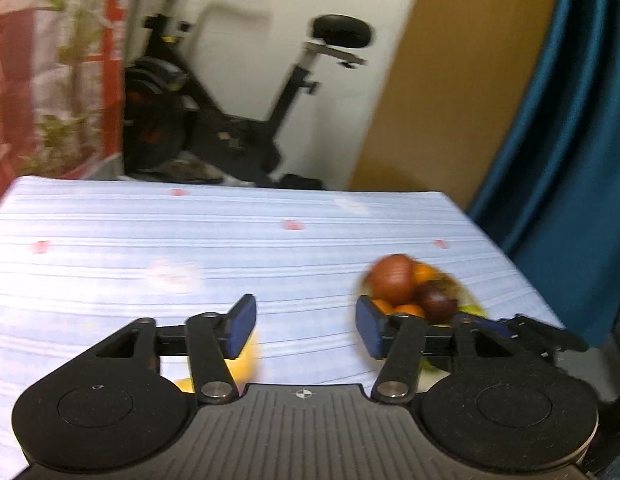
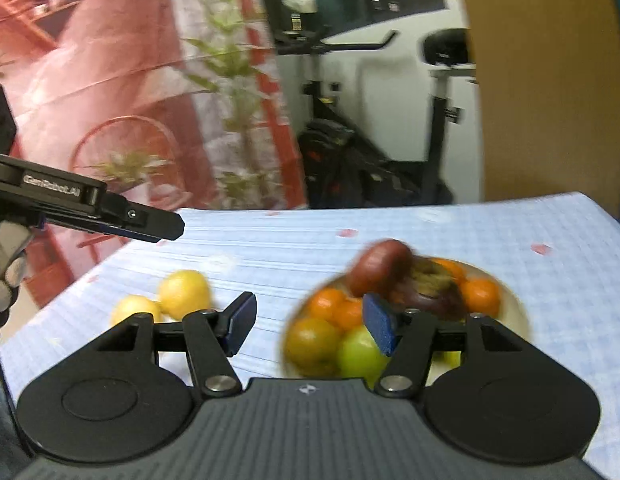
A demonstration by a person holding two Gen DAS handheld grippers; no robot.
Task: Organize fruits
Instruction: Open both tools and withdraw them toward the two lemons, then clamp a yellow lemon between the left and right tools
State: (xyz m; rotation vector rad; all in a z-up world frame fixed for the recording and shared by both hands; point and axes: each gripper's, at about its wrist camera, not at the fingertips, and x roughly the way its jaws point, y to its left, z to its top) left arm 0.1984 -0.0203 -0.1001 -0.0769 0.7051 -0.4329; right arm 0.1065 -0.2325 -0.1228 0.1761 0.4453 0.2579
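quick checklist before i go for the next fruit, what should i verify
1. Left gripper empty: ok, open with only tablecloth between the fingers.
2. Right gripper empty: ok, open and holding nothing.
3. Loose fruit left to sort: ok, two lemons lie on the tablecloth, outside the bowl.
4. Room in the bowl: not ok, it is already heaped with oranges, a green apple and dark red fruit.
5. Pile stable: cannot tell, the picture is blurred.
6. Grippers clear of each other: ok, the left one sits off to the side of the right wrist view.
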